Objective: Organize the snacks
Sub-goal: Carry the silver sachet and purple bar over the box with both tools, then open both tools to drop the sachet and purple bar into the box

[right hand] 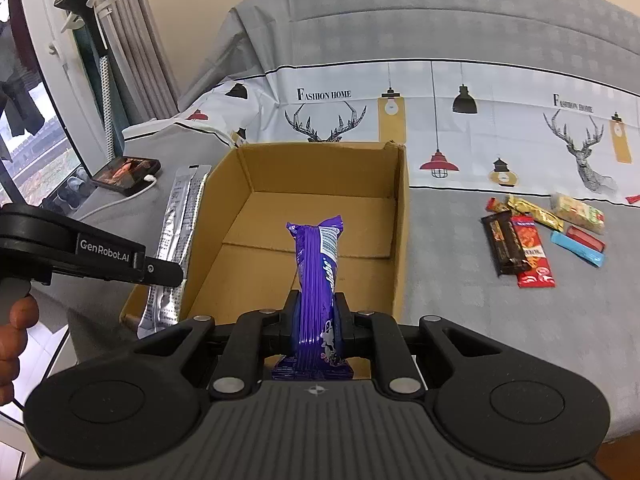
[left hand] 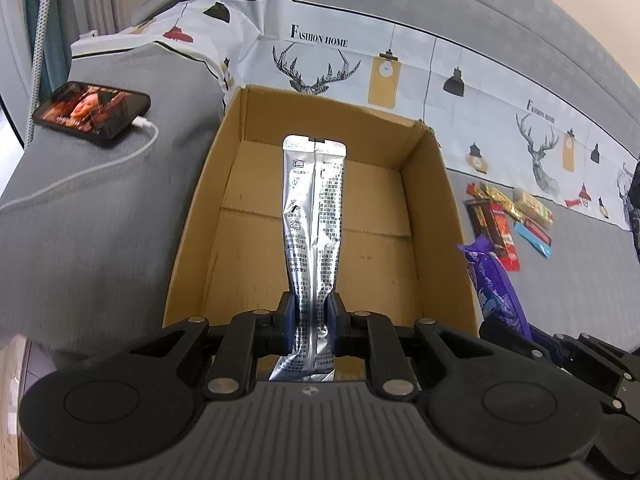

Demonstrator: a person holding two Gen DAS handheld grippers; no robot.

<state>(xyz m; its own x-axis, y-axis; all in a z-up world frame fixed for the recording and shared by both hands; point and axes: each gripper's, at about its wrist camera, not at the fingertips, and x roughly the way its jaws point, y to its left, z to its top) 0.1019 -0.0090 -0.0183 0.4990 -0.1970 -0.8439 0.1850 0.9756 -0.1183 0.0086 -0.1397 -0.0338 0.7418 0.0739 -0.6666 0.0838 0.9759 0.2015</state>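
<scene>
Both tongs are loaded: our left tongs [left hand: 312, 316] clench a silver sachet [left hand: 314, 216], our right tongs [right hand: 318, 314] a purple bar [right hand: 318, 264], each poised over the open box [right hand: 400, 220] on the bed. Both packs look slick and floppy; released too near the wall, they could slide outside. More snacks [right hand: 536, 236] lie well apart.
</scene>
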